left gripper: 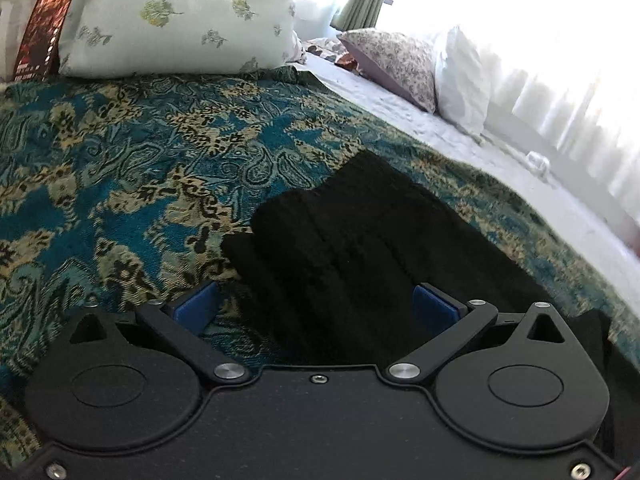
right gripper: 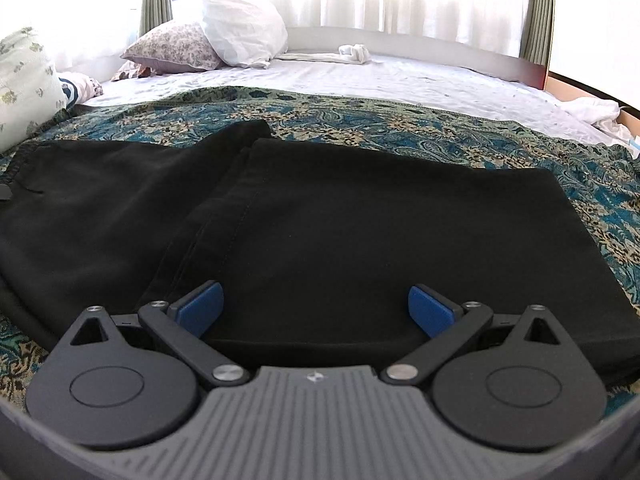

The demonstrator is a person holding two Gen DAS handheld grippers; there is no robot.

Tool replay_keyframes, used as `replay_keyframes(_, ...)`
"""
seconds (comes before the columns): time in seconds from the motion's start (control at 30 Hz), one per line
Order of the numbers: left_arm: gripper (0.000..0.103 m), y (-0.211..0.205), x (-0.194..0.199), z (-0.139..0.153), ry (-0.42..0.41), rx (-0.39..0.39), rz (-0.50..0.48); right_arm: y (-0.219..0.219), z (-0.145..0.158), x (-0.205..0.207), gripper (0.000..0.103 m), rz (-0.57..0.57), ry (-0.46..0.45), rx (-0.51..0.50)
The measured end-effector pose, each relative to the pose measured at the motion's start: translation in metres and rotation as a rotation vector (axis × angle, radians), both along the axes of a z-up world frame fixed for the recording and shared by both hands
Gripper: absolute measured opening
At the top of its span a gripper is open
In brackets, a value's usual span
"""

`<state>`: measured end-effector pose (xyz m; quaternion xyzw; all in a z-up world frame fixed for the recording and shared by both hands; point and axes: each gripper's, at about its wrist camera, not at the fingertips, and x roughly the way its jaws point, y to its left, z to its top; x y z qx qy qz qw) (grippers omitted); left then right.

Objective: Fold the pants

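Black pants (right gripper: 340, 220) lie on a blue and gold patterned bedspread (right gripper: 400, 120), with the leg part folded over the upper part. My right gripper (right gripper: 316, 312) is open and empty, low over the near folded edge, its blue pads (right gripper: 200, 308) wide apart. In the left wrist view the pants (left gripper: 360, 240) run from the gripper toward the right. My left gripper (left gripper: 316, 308) is open and empty, just above the near end of the pants; its right pad (left gripper: 434, 308) is over the cloth and its left pad is over the bedspread (left gripper: 120, 160).
A pale floral pillow (left gripper: 180, 20) and a dark red book (left gripper: 44, 28) stand at the back left. A patterned pillow (right gripper: 176, 48) and a white pillow (right gripper: 244, 28) lie on the white sheet (right gripper: 400, 76) by the curtained window. White cloths (right gripper: 354, 54) lie further back.
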<state>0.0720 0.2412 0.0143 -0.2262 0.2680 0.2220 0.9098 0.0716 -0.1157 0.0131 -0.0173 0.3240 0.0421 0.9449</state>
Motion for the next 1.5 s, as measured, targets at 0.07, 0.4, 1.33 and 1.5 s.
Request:
replay_keyframes(0.07, 0.103, -0.003, 0.004, 0.0, 0.017, 0.017, 0.001, 0.0, 0.0, 0.0, 0.103, 0.0, -0.001, -0.001)
replay_keyframes(0.4, 0.098, -0.008, 0.004, -0.001, 0.022, 0.029, -0.005, -0.002, 0.001, 0.0, 0.103, 0.0, -0.007, 0.007)
replay_keyframes(1.33, 0.014, -0.03, -0.014, 0.005, -0.039, 0.042, 0.103, -0.004, 0.001, -0.003, 0.103, 0.001, -0.019, 0.019)
replay_keyframes(1.5, 0.012, -0.044, -0.031, 0.024, -0.152, 0.082, 0.052, -0.01, 0.005, -0.004, 0.103, 0.009, -0.015, 0.057)
